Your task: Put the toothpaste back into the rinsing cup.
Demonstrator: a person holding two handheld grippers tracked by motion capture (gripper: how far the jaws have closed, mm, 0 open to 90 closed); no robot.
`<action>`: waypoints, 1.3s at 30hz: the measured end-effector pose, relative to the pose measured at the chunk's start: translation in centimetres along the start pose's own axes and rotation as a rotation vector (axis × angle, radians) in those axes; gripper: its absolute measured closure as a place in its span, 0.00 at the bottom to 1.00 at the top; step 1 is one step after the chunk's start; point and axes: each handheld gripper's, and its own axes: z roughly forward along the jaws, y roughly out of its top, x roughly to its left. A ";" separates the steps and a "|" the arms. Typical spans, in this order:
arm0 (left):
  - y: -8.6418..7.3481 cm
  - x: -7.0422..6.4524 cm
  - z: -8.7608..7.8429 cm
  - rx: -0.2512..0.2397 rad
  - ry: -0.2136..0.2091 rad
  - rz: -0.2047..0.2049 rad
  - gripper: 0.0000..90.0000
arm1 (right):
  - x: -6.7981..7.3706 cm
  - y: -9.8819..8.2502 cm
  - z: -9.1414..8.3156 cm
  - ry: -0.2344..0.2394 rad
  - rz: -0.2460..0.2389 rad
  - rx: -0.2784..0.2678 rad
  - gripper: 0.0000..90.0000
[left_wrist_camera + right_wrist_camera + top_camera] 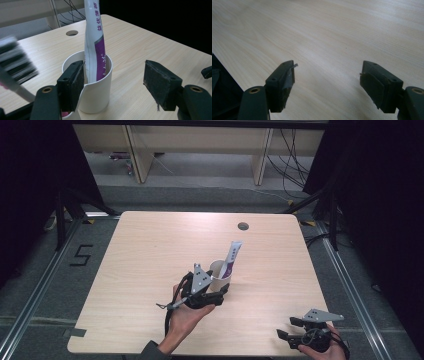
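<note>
Landmark: white cup (218,276), standing upright near the middle of the table (150,250).

Toothpaste tube (233,256), white and purple, is standing inside the cup, leaning on its far rim and rising well above it. In the left gripper view the tube (94,42) is sitting free in the cup (98,92), with nothing gripping it.

Left gripper (216,292) is hovering just on the near side of the cup. Its jaws are standing wide: one pad is lying close against the cup's near wall, the other is well off to the side, not pressing on anything. A blurred toothbrush head (15,62) is showing close to that camera, beside the cup; cannot tell from these views what is supporting it.

Right gripper (284,329) is resting well away from the cup, at the near table edge, jaws wide and empty over bare wood (324,37).

Judgement: the tube looks placed. The toothbrush appears to be what is left to go in.
</note>
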 end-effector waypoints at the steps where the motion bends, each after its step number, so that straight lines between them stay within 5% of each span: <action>1: 0.0 0.0 -0.1 0.001 -0.002 -0.003 0.36 | 0.0 0.0 0.0 0.000 0.000 0.000 0.32; 7: -0.2 -0.1 -0.6 0.005 -0.025 0.001 0.35 | 0.0 0.0 0.0 -0.001 -0.003 -0.004 0.32; 8: -0.2 0.0 -0.6 0.008 -0.028 -0.001 0.34 | 0.2 0.0 0.1 0.016 0.030 0.000 0.32; 20: -0.8 0.5 -1.8 0.008 -0.046 0.016 0.32 | -0.2 0.0 0.0 0.005 -0.009 -0.004 0.32; 27: -1.5 1.1 -2.7 0.019 -0.045 0.034 0.30 | 0.0 0.0 0.0 0.021 0.024 -0.001 0.32; 30: -1.8 1.3 -3.1 0.019 -0.050 0.031 0.30 | -0.2 0.0 0.0 0.008 -0.006 -0.013 0.31; 32: -1.9 1.4 -3.4 0.022 -0.054 0.027 0.29 | 0.1 0.0 0.0 0.026 0.047 -0.003 0.31; 39: -2.4 1.5 -4.4 0.024 -0.069 0.022 0.28 | 0.0 0.0 0.0 0.024 0.040 -0.010 0.31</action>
